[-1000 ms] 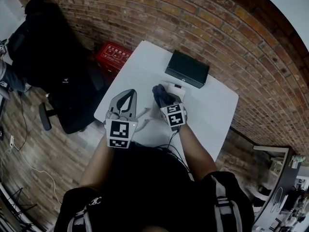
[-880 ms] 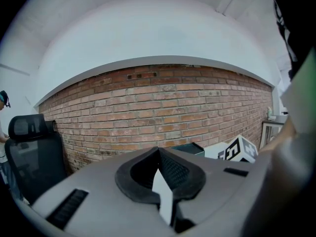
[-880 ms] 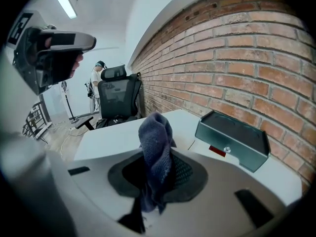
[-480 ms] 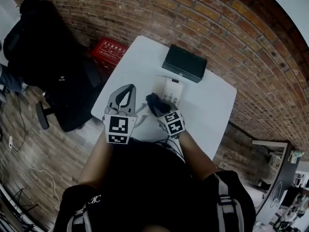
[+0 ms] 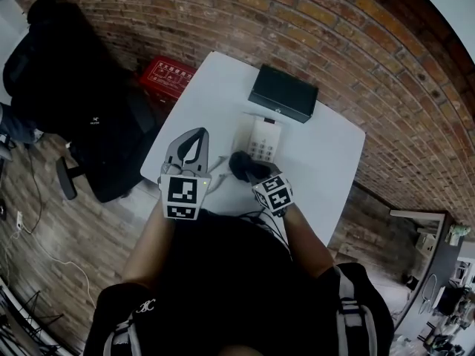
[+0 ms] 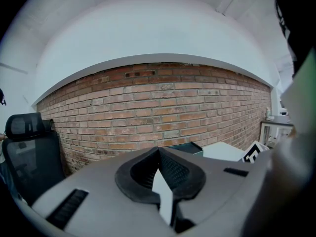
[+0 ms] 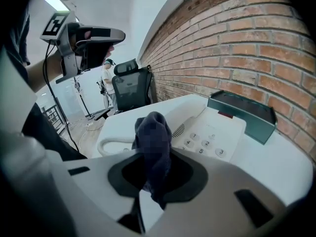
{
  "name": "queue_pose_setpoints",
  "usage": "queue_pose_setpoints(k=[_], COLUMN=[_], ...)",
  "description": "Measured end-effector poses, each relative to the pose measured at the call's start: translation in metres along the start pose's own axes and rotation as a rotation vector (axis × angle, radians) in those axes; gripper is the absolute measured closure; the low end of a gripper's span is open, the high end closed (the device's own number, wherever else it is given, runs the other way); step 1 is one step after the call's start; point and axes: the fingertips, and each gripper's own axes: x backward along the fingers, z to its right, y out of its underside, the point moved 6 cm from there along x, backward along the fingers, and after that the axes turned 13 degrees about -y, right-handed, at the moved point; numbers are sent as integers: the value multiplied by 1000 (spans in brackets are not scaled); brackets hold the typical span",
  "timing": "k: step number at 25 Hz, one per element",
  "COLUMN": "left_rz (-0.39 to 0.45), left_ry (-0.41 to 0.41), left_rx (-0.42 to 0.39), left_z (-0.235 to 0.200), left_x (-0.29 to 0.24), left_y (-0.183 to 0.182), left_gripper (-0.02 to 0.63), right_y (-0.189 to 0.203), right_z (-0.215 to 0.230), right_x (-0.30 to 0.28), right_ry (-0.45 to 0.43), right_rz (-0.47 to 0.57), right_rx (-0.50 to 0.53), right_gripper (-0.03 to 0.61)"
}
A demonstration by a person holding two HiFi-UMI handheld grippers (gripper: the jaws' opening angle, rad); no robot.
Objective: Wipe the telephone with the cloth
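My right gripper (image 7: 150, 164) is clamped on a dark blue cloth (image 7: 154, 132), a soft crumpled bunch standing up out of the jaws; its weave I cannot judge, because the picture is blurred there. The cloth is just beside the near end of the white plastic telephone (image 7: 212, 132), a smooth flat set with round keys and a slotted grille, which lies on the matt white table (image 5: 326, 162) near a dark rectangular box (image 5: 284, 95). My left gripper (image 5: 197, 133) is off to the left, its jaws closed on nothing.

Brick wall (image 5: 356, 43), black chair (image 5: 74, 87), seemingly wooden floor (image 5: 67, 258)
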Motion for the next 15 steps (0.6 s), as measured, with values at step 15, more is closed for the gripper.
queue_pose_setpoints(k=[15], left_rz=[-1], left_ry=[6], left_rx=[-18], left_z=[8], left_x=[0], left_y=[-1], left_gripper=[617], right_y=[4], right_z=[43], right_x=[7], right_ry=[185], right_rz=[-99], right_rx=[-5], right_gripper=[522])
